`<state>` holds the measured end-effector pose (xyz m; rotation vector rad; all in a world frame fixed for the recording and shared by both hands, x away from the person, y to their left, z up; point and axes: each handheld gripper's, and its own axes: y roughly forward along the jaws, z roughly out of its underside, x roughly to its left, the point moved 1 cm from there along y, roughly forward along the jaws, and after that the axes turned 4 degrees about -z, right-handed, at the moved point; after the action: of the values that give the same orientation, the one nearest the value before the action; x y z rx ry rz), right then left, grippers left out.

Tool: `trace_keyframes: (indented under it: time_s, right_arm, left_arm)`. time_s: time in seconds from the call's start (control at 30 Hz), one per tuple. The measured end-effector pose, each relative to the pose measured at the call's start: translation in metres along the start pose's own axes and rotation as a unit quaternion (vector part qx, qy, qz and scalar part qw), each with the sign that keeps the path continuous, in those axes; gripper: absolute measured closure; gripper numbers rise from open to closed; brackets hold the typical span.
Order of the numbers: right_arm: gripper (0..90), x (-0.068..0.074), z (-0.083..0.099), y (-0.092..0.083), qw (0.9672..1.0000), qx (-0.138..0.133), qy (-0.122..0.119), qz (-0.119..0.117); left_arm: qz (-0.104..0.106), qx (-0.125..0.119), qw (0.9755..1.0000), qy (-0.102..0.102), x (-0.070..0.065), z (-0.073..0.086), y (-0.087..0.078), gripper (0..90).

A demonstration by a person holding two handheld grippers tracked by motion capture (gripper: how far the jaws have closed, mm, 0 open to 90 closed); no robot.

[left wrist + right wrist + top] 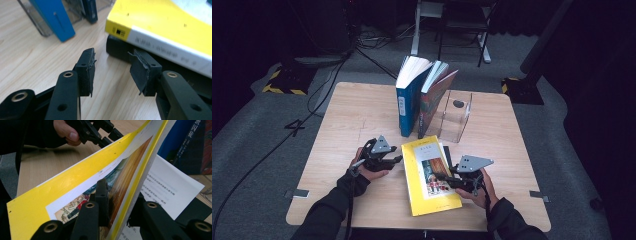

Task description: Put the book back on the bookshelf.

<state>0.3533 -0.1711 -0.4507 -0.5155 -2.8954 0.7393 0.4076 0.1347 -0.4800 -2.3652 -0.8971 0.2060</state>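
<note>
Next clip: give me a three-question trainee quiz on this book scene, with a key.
1. True or false: the right gripper is clamped on the yellow book.
2. What stands between the left gripper's jaws?
A. the blue book
B. nothing
C. a loose page
3. Which thing do the upright books lean beside, at the far side of the table?

Key
1. True: its jaws pinch the yellow cover.
2. B: the pads stand apart over bare wood, next to the yellow book's spine.
3. The clear plastic holder.
</note>
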Motion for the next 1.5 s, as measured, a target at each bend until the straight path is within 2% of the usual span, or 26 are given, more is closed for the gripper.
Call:
trace_keyframes:
  time_s: [0.13, 0.2, 0.27, 0.37, 0.6, 0.73, 0.83, 0.97, 1.0, 1.1, 1.17, 1.23, 1.5]
  right_arm:
    - [75.6, 0.001, -0.001, -0.004, 0.9999, -0.01, -0.007, 0.0]
    - [75.6, 0.002, -0.002, -0.005, 0.9998, -0.019, -0.011, 0.001]
    - [75.3, 0.003, -0.005, -0.009, 0.9994, -0.028, -0.017, 0.006]
    - [75.2, 0.003, -0.006, -0.012, 0.9992, -0.033, -0.021, 0.01]
    - [73.1, 0.0, -0.013, -0.027, 0.9979, -0.054, -0.032, 0.017]
    - [71.2, 0.0, -0.018, -0.034, 0.9974, -0.051, -0.047, 0.017]
    - [70.5, -0.001, -0.022, -0.04, 0.997, -0.053, -0.053, 0.017]
    - [69.9, -0.001, -0.027, -0.044, 0.9963, -0.051, -0.068, 0.015]
    - [69.5, -0.001, -0.028, -0.044, 0.9961, -0.053, -0.069, 0.013]
    - [69.0, -0.002, -0.031, -0.046, 0.9958, -0.054, -0.072, 0.018]
    - [68.9, -0.003, -0.033, -0.046, 0.9957, -0.058, -0.068, 0.025]
    - [71.0, -0.006, -0.038, -0.047, 0.9949, -0.071, -0.063, 0.034]
    - [75.2, -0.007, -0.046, -0.051, 0.9928, -0.081, -0.072, 0.05]
  left_arm:
    - [0.009, -0.008, 0.9999, -0.003, 0.004, -0.005, -0.001, 57.6]
    - [0.015, -0.02, 0.9997, -0.008, 0.005, -0.008, -0.001, 60.5]
    - [0.023, -0.034, 0.9992, -0.004, 0.005, -0.014, -0.003, 66.4]
    - [0.035, -0.036, 0.9988, -0.004, 0.005, -0.019, -0.004, 71.5]
    - [0.073, -0.075, 0.9945, -0.011, 0.008, -0.046, -0.011, 82.9]
    - [0.074, -0.083, 0.9938, 0.001, 0.004, -0.064, -0.014, 89.3]
    - [0.083, -0.098, 0.9918, 0.001, 0.003, -0.077, -0.02, 89.6]
    - [0.068, -0.107, 0.9917, 0.022, 0.0, -0.085, -0.023, 89.7]
    - [0.073, -0.11, 0.991, 0.017, 0.001, -0.086, -0.024, 89.7]
    - [0.077, -0.117, 0.9899, 0.023, 0.001, -0.089, -0.026, 89.8]
    - [0.09, -0.129, 0.9873, 0.025, -0.002, -0.093, -0.027, 89.8]
    - [0.079, -0.13, 0.9876, 0.038, -0.006, -0.099, -0.029, 89.8]
    - [0.084, -0.142, 0.9853, 0.045, -0.012, -0.112, -0.037, 89.8]
